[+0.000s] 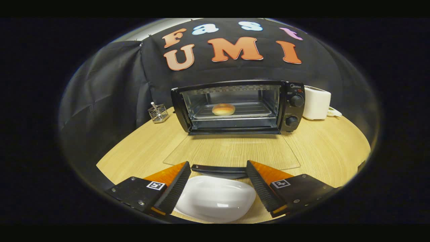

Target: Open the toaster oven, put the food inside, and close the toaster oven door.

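The toaster oven [237,107] stands near the back edge of the wooden bench [319,151], with its glass door [231,153] swung fully down and lying flat toward the gripper [216,179]. The bread roll [223,109] already sits on the tray [255,110] inside the cavity, so the food step looks done and only the closing remains.

The jaws are spread wide and hold nothing. The door's dark handle [218,169] lies just ahead of them, crossing the gap between the fingertips, and an empty white dish [215,198] rests on the bench between the fingers, below the handle.

The risks from here are mostly about contact. The handle is thin and low over the bench, so a jaw coming in too high would slide off the smooth glass, while one too low could nudge the dish. Lifting the door off-centre might twist it or drag the light oven backward toward the white toaster [316,102] at its right. Letting go early would let the door drop or slam, jolting the roll on its tray.
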Action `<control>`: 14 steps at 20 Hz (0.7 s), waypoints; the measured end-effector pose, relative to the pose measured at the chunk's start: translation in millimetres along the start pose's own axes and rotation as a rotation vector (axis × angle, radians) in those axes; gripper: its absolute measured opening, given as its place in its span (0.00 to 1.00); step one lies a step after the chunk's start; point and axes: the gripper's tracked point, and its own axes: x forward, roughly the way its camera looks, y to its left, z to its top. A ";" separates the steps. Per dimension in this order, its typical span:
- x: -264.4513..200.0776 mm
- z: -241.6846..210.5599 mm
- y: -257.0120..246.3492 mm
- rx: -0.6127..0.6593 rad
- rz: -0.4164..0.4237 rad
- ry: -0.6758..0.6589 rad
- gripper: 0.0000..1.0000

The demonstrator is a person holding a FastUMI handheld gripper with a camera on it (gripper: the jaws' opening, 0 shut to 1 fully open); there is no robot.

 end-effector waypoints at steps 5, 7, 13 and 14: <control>-1.0 -26.1 -6.5 -0.019 -0.044 0.065 0.99; 0.5 -29.1 -13.6 -0.014 -0.074 0.078 0.99; 10.3 -30.7 -21.2 -0.015 -0.144 0.102 0.99; 9.1 -32.3 -21.5 -0.013 -0.145 0.112 0.99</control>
